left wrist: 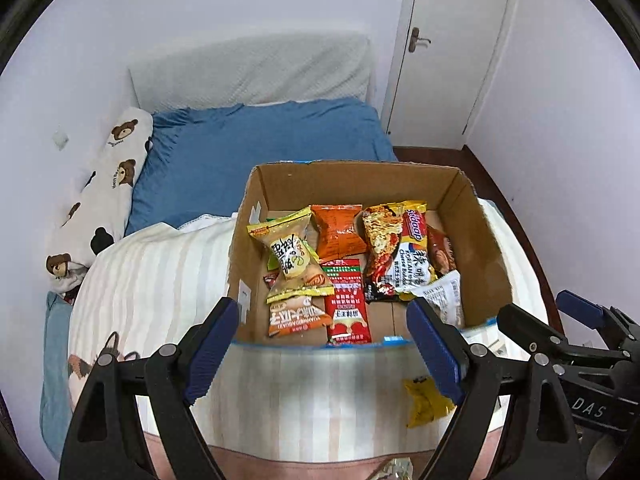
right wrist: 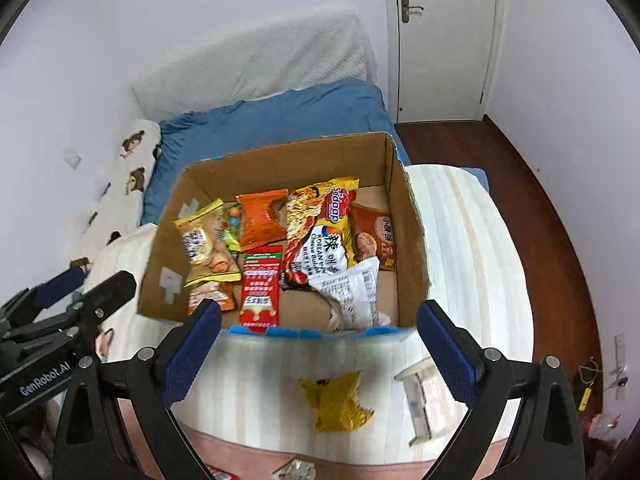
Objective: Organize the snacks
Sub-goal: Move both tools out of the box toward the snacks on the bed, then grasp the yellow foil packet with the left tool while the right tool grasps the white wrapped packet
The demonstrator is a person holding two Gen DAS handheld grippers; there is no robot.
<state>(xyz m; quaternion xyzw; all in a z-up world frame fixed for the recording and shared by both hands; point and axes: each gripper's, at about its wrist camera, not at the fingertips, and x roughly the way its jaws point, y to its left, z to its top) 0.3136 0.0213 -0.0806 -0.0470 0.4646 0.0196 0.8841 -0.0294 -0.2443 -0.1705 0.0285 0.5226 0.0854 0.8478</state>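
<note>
**Snack box on bed, both grippers empty above near edge**

Cardboard box [left wrist: 480, 240] sits open-topped on a striped blanket [left wrist: 160, 280] that covers the near part of a bed with a blue sheet [left wrist: 248, 144]. Box contents, flat or overlapping on the floor of the box:

- yellow noodle packet [left wrist: 400, 248], right of centre
- orange packet [left wrist: 338, 232], toward the far wall
- red sachet [left wrist: 346, 300], centre, near wall
- pale yellow twist-end packet [left wrist: 294, 260], left side
- white printed wrapper [right wrist: 352, 292], near right

Outside the box, 1 yellow wrapper [right wrist: 336, 400] lies on the blanket just in front of the near wall.

Left gripper [left wrist: 324, 354]: jaws wide apart, nothing between them, positioned over the near edge of the box. Right gripper [right wrist: 320, 356]: jaws wide apart and empty, with the yellow wrapper showing in the gap below them.
</note>
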